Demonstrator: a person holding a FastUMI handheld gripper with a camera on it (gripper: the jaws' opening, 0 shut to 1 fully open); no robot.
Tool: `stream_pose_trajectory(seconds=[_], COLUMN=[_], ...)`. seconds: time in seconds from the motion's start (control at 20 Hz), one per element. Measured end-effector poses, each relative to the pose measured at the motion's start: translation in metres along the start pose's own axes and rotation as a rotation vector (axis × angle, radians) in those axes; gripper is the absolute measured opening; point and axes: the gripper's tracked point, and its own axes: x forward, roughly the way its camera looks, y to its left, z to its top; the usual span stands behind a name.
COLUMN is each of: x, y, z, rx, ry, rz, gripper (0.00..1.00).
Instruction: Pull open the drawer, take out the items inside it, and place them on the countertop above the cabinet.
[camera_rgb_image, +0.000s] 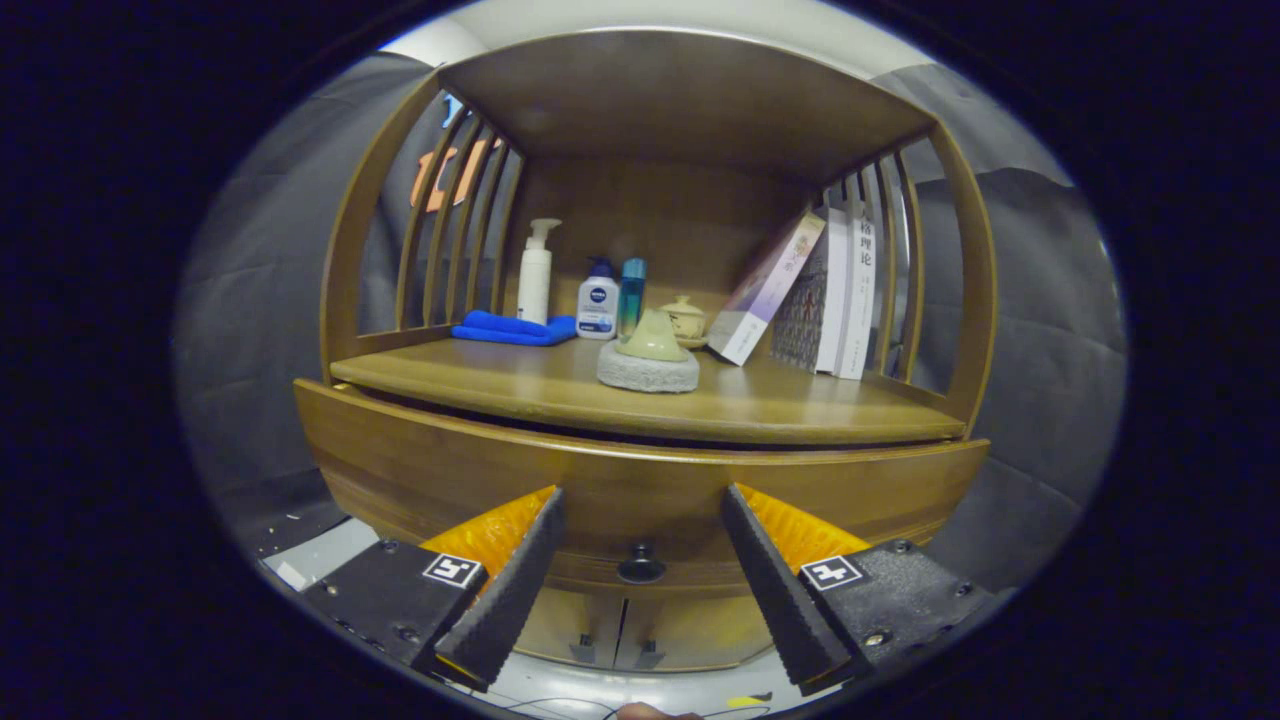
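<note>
A white pump bottle (535, 270) stands upright at the back of the shelf, at about ten o'clock from the grey round pad (648, 370). A folded blue cloth (512, 328) lies at its foot. At three o'clock from the pump bottle stand a small white bottle with a blue cap (597, 310) and, touching it, a slim blue bottle (631, 296). A pale green cone-shaped piece (653, 337) rests on the pad, and a small lidded cup (686, 318) sits at one o'clock behind it. At three o'clock, books (845, 290) stand upright, with one book (765, 290) leaning against them

The hand-held gripper (640, 500) is level, its fingers (510, 590) spread wide apart.
</note>
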Motion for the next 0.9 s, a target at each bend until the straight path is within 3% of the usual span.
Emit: stream_pose_trajectory(seconds=[0.35, 0.6, 0.9], x=[0.015, -0.004, -0.055], y=[0.004, -0.001, -0.030], z=[0.003, 0.015, 0.088], rx=[-0.015, 0.080, 0.110], ry=[0.039, 0.117, 0.046], rz=[-0.028, 0.051, 0.089], gripper=[1.00, 1.00, 1.00])
